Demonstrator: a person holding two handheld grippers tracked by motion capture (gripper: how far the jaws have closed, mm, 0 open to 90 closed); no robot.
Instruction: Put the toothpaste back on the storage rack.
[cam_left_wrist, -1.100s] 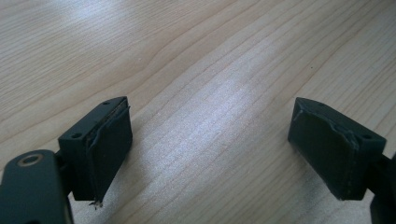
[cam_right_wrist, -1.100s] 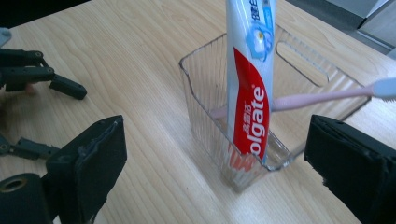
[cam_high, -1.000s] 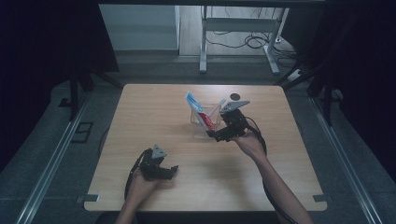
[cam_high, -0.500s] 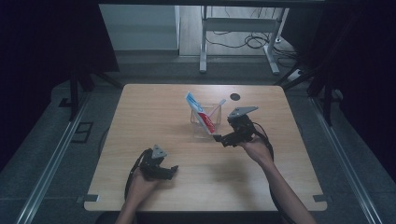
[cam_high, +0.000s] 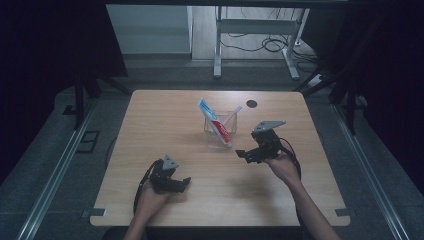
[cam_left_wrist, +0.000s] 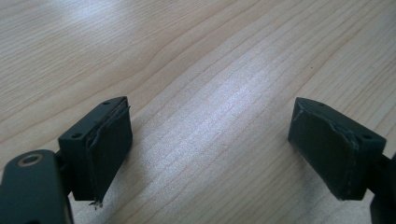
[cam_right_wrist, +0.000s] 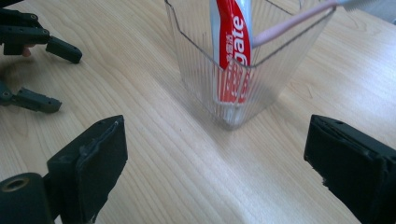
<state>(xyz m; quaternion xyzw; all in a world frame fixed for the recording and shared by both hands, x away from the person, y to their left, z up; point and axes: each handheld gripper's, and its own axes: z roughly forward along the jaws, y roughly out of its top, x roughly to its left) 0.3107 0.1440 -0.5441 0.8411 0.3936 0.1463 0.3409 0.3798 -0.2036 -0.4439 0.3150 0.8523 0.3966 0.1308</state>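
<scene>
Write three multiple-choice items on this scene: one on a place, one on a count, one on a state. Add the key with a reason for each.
1. Where does the toothpaste stand?
A. flat on the table
B. in the clear cup
C. in the left gripper

2. How many things stand in the cup?
A. two
B. four
C. none

3. How is the right gripper?
A. shut on the cup
B. shut on the toothbrush
C. open, short of the cup

Key: 1 B, the tube leans inside the ribbed walls. 2 A, the toothpaste and a pink toothbrush. 3 C, its jaws stand wide apart with bare table between them.
</scene>
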